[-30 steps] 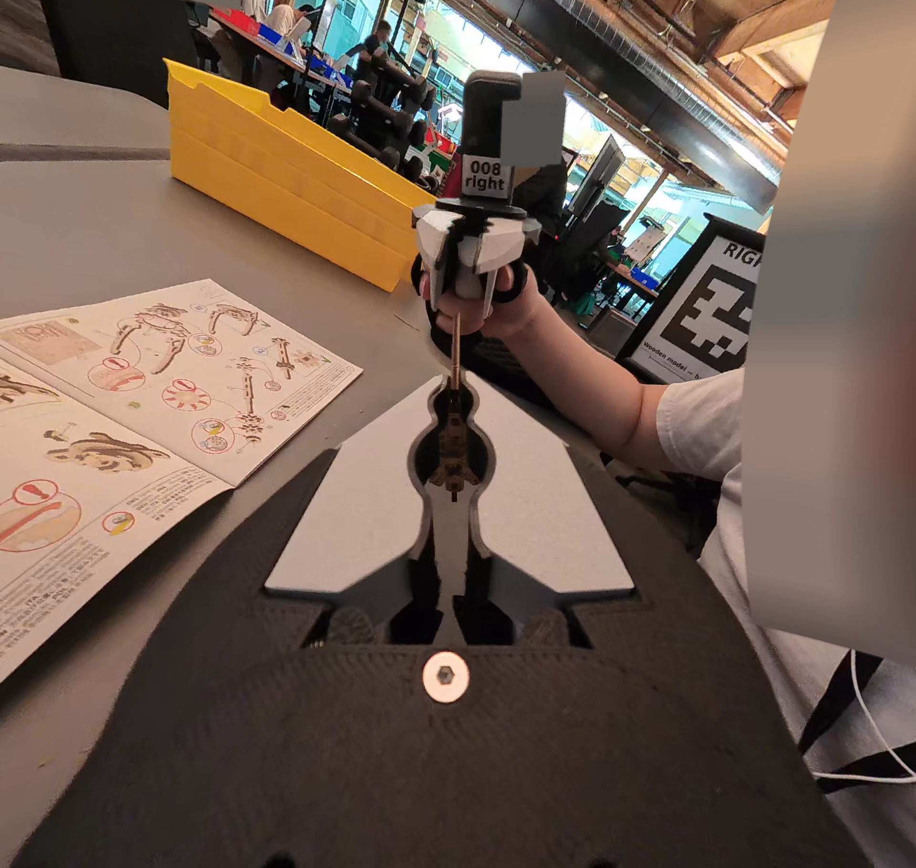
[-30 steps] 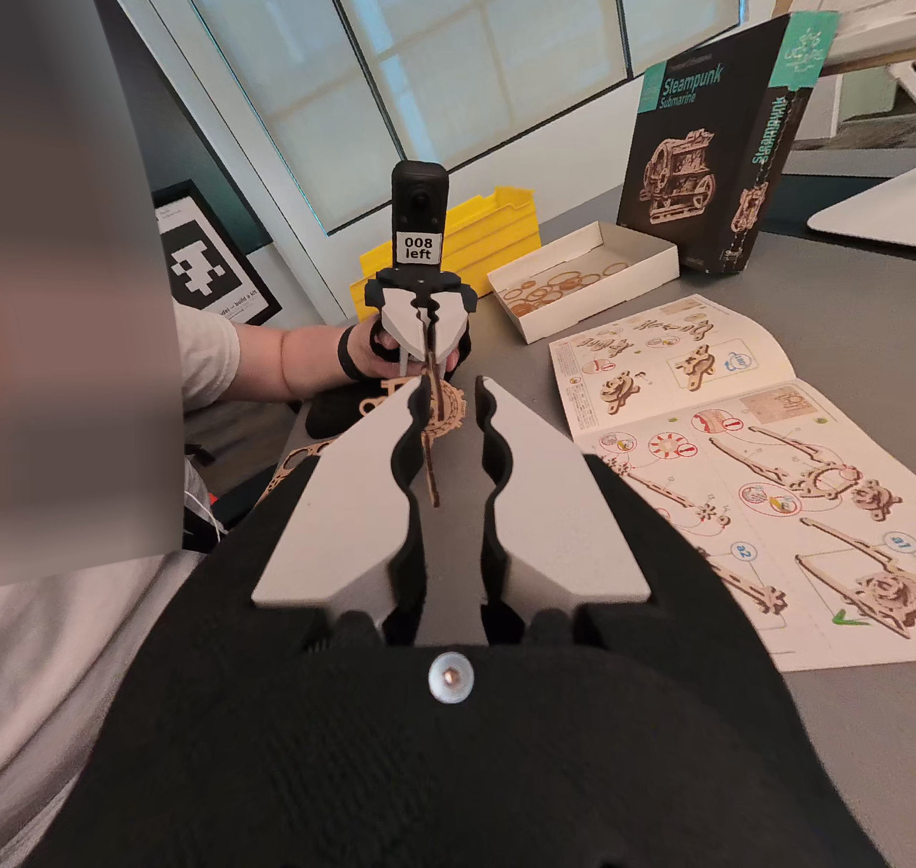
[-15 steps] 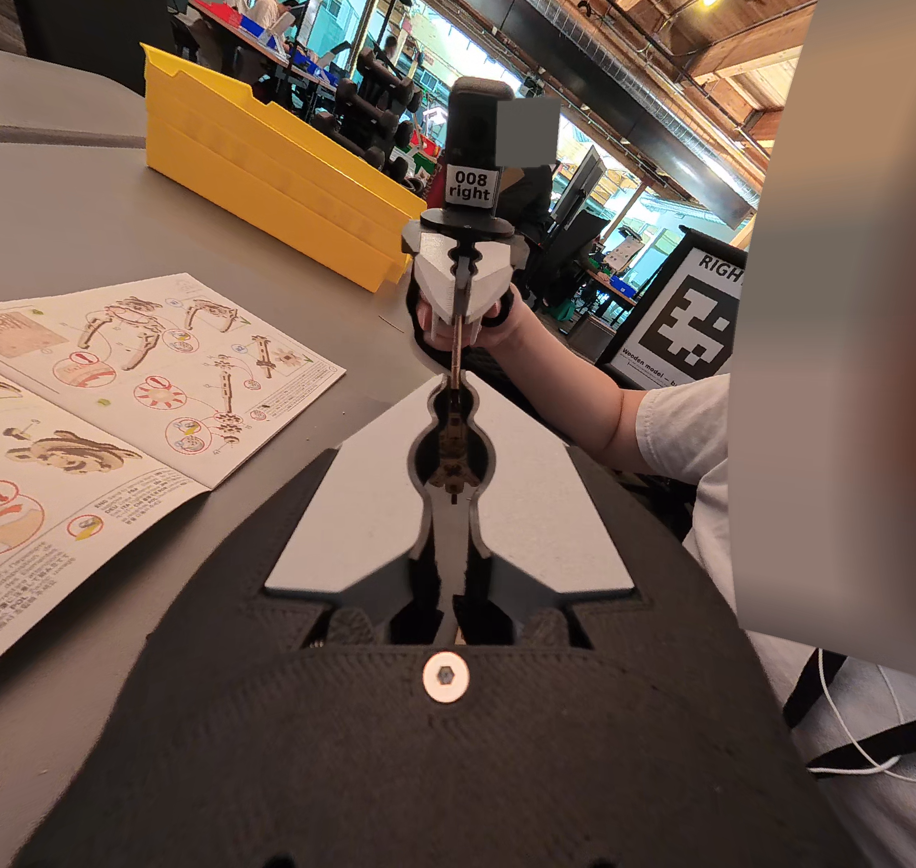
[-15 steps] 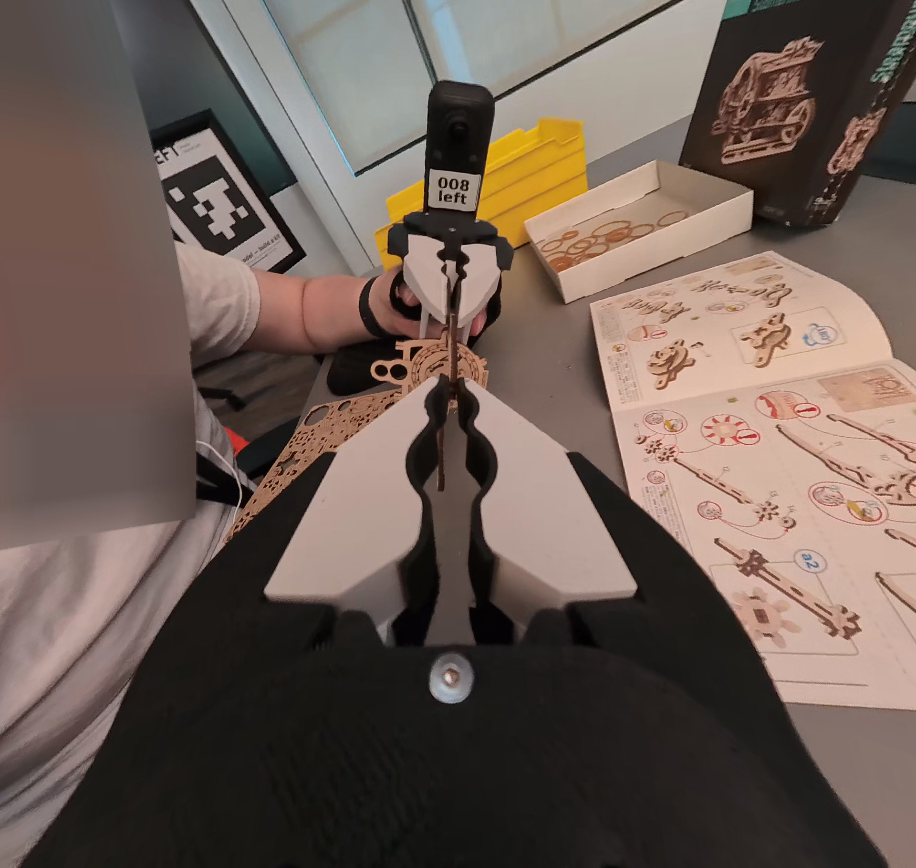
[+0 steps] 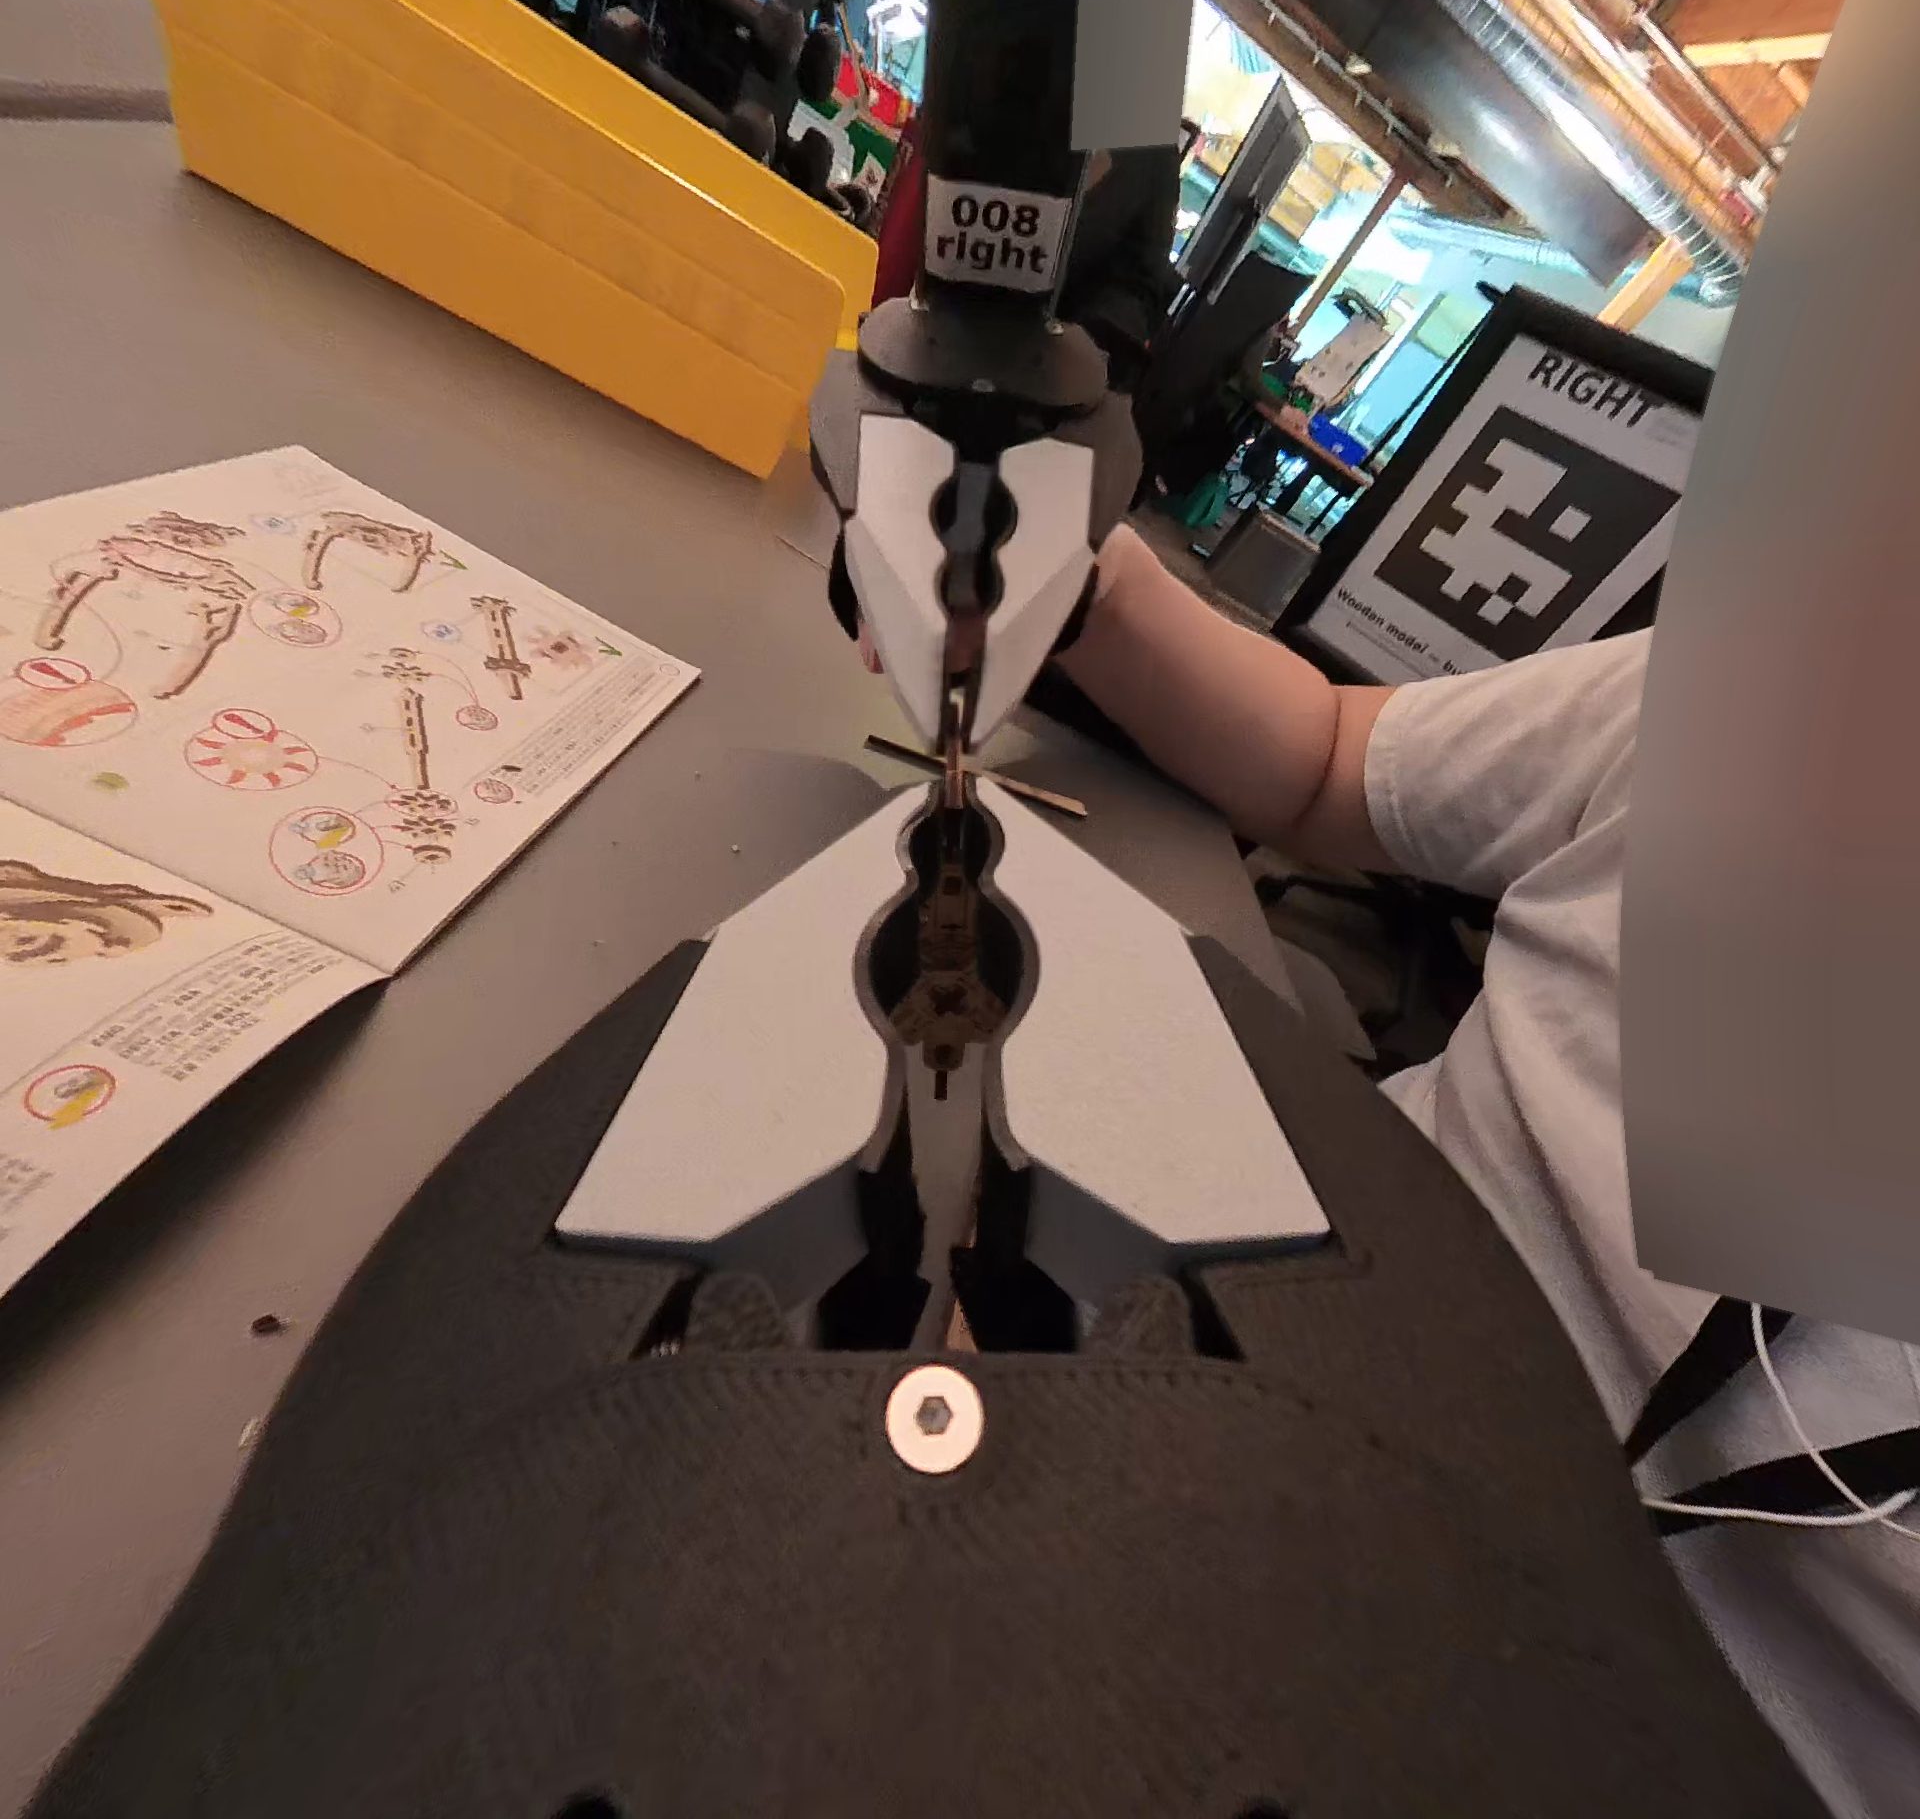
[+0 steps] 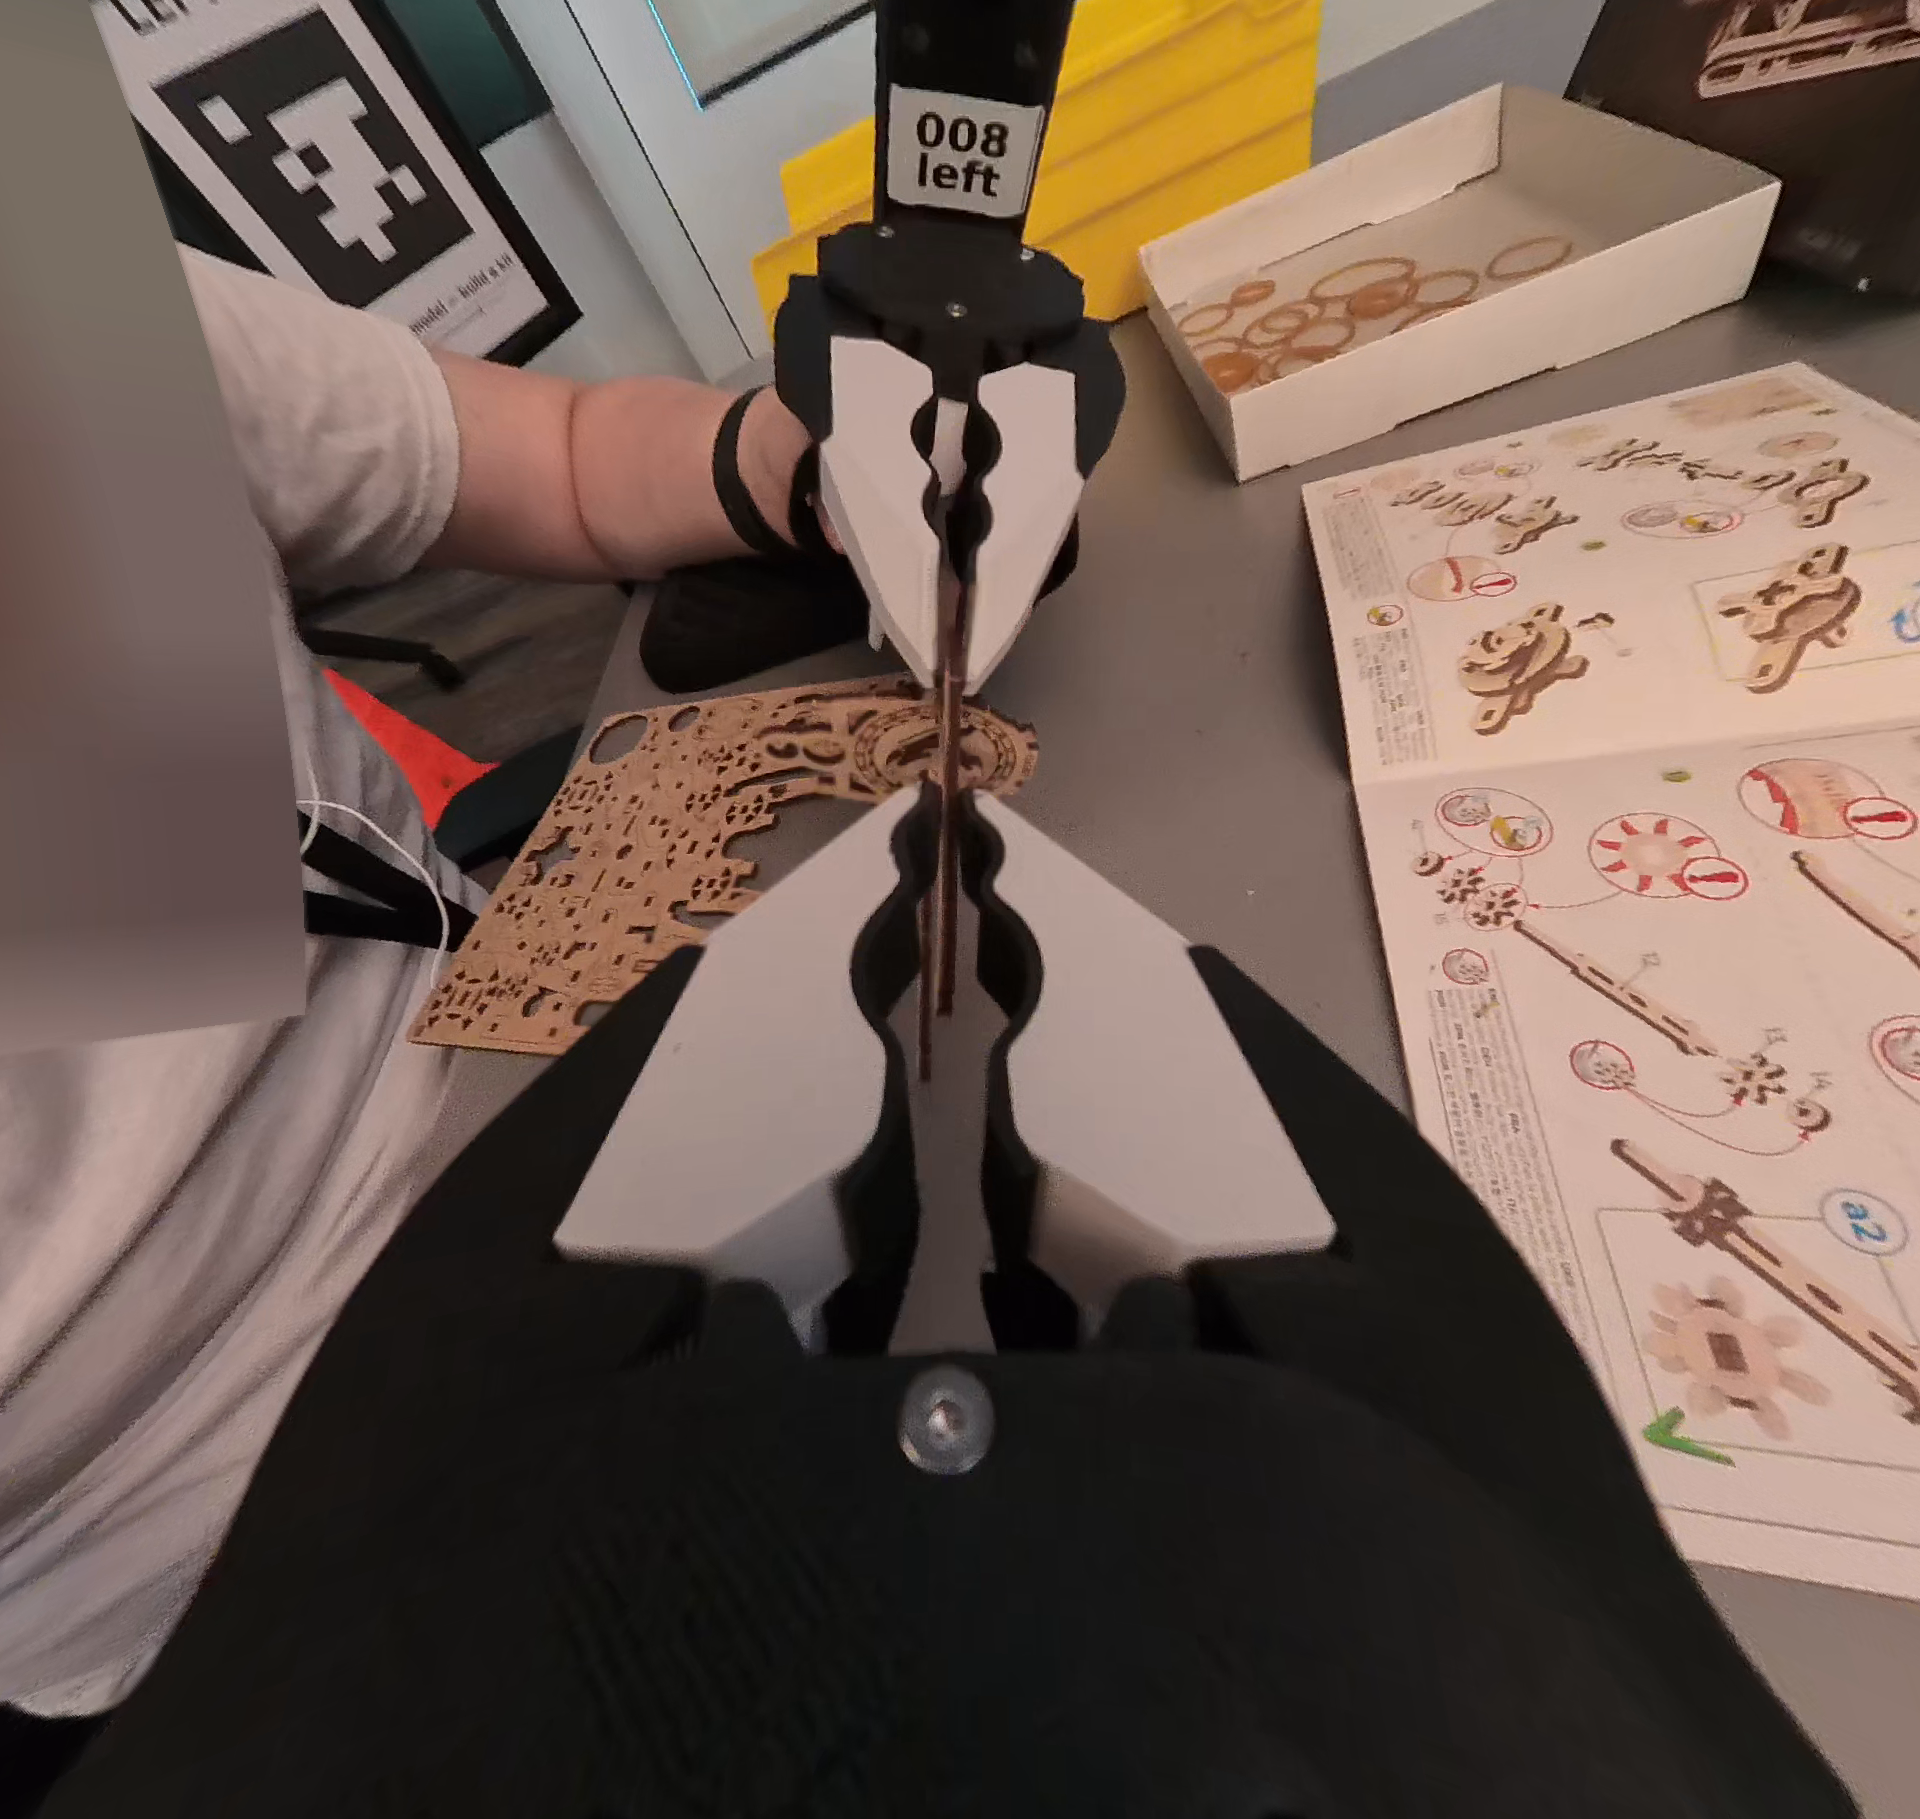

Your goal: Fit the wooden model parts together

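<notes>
Clamping the left gripper (image 5: 951,805) shut on a slim wooden shaft (image 5: 943,948), with a small toothed piece on the shaft lying back between the white fingers (image 5: 748,1063). Closing the right gripper (image 6: 943,801) on a thin wooden strip (image 6: 943,922), seen edge-on as dark lines between its own fingers (image 6: 1122,1073). Holding both grippers nose to nose in the air over the near edge of the bench (image 5: 260,367), tips almost touching, with the two parts meeting in the narrow gap between them. Showing a short crosspiece (image 5: 1023,795) right at that meeting point, tilted slightly; not telling from either view how far the parts are seated in each other. Lying flat at the bench's near edge, under the grippers: a tan laser-cut wooden sheet (image 6: 665,865). Lying open farther in on the bench: an instruction booklet (image 6: 1662,834). Standing toward the far edge: a yellow bin (image 5: 468,138) and a white tray (image 6: 1704,211) of wooden rings.
</notes>
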Available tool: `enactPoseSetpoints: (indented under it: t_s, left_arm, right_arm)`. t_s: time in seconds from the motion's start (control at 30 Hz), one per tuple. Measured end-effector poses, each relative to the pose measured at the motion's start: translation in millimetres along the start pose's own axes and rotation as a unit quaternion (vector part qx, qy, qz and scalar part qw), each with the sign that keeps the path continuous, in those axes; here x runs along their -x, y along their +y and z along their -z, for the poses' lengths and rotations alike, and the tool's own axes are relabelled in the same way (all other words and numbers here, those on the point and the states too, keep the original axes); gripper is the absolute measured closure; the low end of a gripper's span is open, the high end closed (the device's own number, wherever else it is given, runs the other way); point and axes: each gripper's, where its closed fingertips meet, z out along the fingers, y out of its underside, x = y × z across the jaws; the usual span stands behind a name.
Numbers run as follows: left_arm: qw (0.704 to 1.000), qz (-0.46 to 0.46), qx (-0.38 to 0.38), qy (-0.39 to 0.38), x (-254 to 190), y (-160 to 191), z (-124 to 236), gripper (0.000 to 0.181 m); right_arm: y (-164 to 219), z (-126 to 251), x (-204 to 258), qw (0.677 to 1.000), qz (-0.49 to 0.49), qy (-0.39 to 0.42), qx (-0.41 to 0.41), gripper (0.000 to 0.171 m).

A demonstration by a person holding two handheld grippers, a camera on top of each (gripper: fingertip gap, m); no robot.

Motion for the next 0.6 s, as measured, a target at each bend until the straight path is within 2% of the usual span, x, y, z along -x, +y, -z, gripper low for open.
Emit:
enactPoseSetpoints:
  t_s: [0.1, 0.2, 0.27, 0.37, 0.47, 0.6]
  left_arm:
    - [1.000, 0.019, -0.006, 0.007, 1.1, -1.7, 1.6, 0.181]
    - [0.999, 0.030, 0.001, 0.013, 0.8, 1.4, -0.6, 0.181]
    - [0.999, 0.029, 0.008, 0.018, -2.0, 4.1, -2.6, 0.181]
    - [0.999, 0.026, 0.014, 0.020, -2.7, 6.1, -3.4, 0.181]
    - [0.999, 0.022, 0.017, 0.021, -4.7, 6.4, -5.3, 0.181]
    - [0.999, -0.005, 0.036, 0.019, -8.4, 12.3, -8.4, 0.181]
  right_arm:
    - [-4.6, -1.1, 0.4, 1.000, 0.000, 0.004, -0.013, 0.170]
    - [-7.7, -8.8, 4.1, 0.999, -0.030, -0.015, -0.028, 0.158]
    - [-3.6, -14.3, 4.5, 0.999, -0.026, -0.013, -0.020, 0.171]
    - [-2.0, -15.7, 5.4, 0.999, -0.027, -0.014, -0.014, 0.170]
    - [2.3, -22.4, 7.2, 0.999, -0.040, -0.022, -0.003, 0.158]
    - [8.5, -29.0, 11.1, 0.999, -0.024, -0.022, 0.018, 0.171]
